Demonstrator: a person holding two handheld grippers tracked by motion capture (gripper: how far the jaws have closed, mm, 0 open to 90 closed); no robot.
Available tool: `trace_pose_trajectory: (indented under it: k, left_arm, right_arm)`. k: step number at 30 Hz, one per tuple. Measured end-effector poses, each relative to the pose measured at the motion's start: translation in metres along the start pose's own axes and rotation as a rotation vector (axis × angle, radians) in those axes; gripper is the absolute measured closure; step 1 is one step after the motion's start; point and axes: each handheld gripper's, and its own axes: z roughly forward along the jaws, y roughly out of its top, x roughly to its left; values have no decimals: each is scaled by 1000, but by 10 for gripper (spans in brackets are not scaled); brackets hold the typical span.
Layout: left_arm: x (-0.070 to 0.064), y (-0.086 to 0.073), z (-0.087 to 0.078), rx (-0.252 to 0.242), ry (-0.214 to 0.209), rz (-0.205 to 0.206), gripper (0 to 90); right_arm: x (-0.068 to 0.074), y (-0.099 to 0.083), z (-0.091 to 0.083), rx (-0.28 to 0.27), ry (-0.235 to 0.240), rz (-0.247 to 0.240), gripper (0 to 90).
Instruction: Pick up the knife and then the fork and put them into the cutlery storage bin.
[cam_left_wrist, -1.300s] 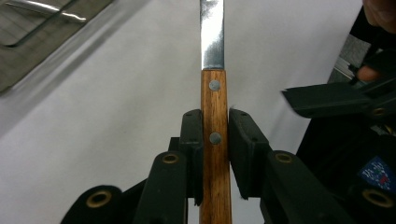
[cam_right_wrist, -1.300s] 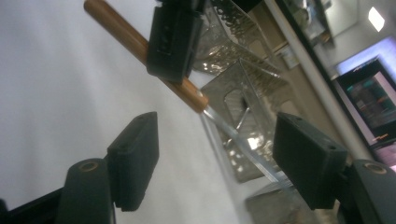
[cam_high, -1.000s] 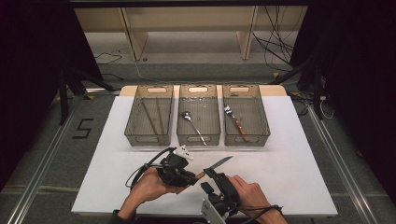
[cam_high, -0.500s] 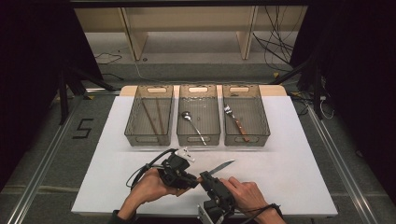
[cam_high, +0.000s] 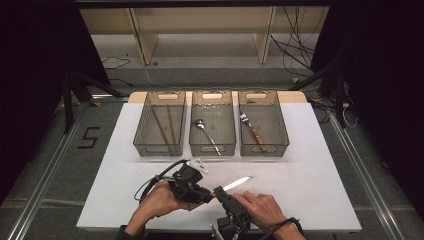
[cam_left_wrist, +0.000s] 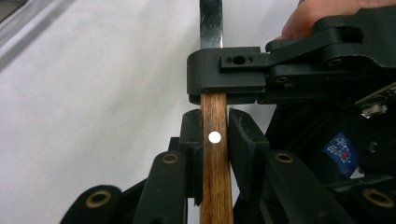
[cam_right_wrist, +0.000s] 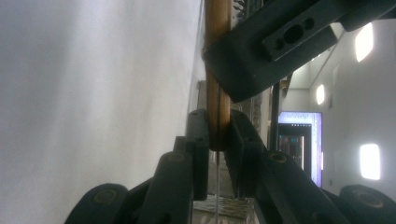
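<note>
Knife (cam_high: 236, 183): lower centre, blade pointing upper right toward the trays.
Left hand-held gripper (cam_high: 202, 195): clamped on wooden handle.
Right hand-held gripper (cam_high: 220, 191): clamped beside it, nearer the blade.

Landmark: middle bin (cam_high: 212, 146).
- Three bins in row on table (cam_high: 310, 165), far half.
- Left bin (cam_high: 159, 147) just left of middle bin; two sticks (cam_high: 162, 125) in it.
- Spoon (cam_high: 206, 134) in middle bin.
- Right bin (cam_high: 263, 148) just right of middle bin; fork (cam_high: 251, 131) in it.
- Knife (cam_high: 236, 183) before middle bin, near table's front edge, blade toward right bin.
- Left gripper (cam_high: 196, 190) before middle bin, left of knife blade, at handle.
- Right gripper (cam_high: 223, 196) just right of left gripper, at same handle.
- Shelf (cam_high: 200, 25) behind bins, beyond table.
</note>
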Motion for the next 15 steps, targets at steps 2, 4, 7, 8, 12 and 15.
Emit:
trace_pose_trajectory:
  k: [2,4,7,8,12,15]
  left_arm:
    - [0,0,-1,-6,-6,-11,743]
    - [0,0,-4,-7,10,-16,688]
    - [2,-2,-12,-30,22,-23,606]
    - [4,-2,-16,-46,37,-33,578]
    - [14,-8,-33,-111,73,-71,486]
    - [23,-13,-47,-178,100,-104,439]
  right_arm:
    - [0,1,0,-2,0,-1,811]
    - [-1,0,0,3,5,-2,812]
    - [0,-3,1,11,0,0,812]
    - [-1,-4,0,20,6,-2,812]
    - [-2,-10,0,34,4,9,811]
    - [-6,-15,-2,52,5,32,812]
